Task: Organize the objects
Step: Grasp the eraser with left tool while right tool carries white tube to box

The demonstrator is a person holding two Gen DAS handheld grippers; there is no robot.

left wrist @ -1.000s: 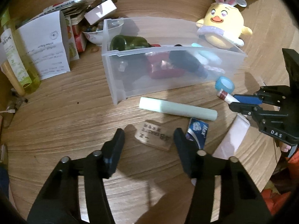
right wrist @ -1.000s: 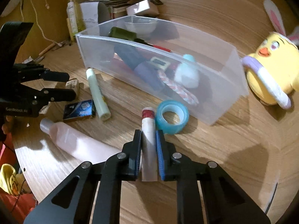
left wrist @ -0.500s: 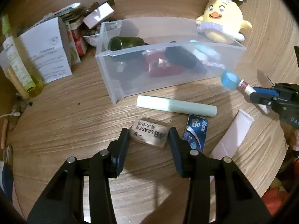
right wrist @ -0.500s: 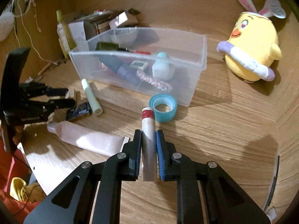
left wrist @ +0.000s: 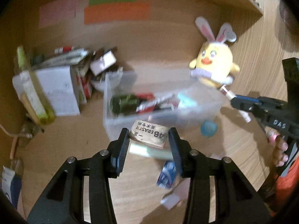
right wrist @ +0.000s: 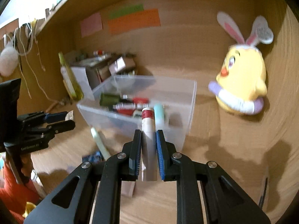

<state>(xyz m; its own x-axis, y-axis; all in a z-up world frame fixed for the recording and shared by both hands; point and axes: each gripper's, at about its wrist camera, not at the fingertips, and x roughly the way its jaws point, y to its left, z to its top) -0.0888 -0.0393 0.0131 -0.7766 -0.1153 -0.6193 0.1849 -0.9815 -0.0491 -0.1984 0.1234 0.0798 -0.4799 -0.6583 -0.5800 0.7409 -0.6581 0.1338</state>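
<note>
My left gripper (left wrist: 148,130) is shut on a tan eraser (left wrist: 149,135) printed "4B ERASER". It holds the eraser in the air in front of the clear plastic bin (left wrist: 110,125). My right gripper (right wrist: 149,131) is shut on a white tube with a red band (right wrist: 147,123), raised before the same bin (right wrist: 189,112). In the left wrist view the right gripper (left wrist: 241,102) and its tube (left wrist: 227,91) come in from the right. In the right wrist view the left gripper (right wrist: 63,120) with the eraser (right wrist: 70,114) is at the left. The bin holds a dark green bottle (right wrist: 108,99) and several other items.
On the table lie a pale green stick (left wrist: 149,152), a blue packet (left wrist: 166,173), a blue tape roll (left wrist: 209,128) and a pink tube (left wrist: 172,199). A yellow plush chick (right wrist: 241,85) sits to the right of the bin. Boxes, papers and a bottle (left wrist: 33,97) crowd the back left.
The left gripper closed on the eraser and lifted it off the table. The right gripper rose with the tube, away from the tape roll. Both views tilted up towards the bin and wall.
</note>
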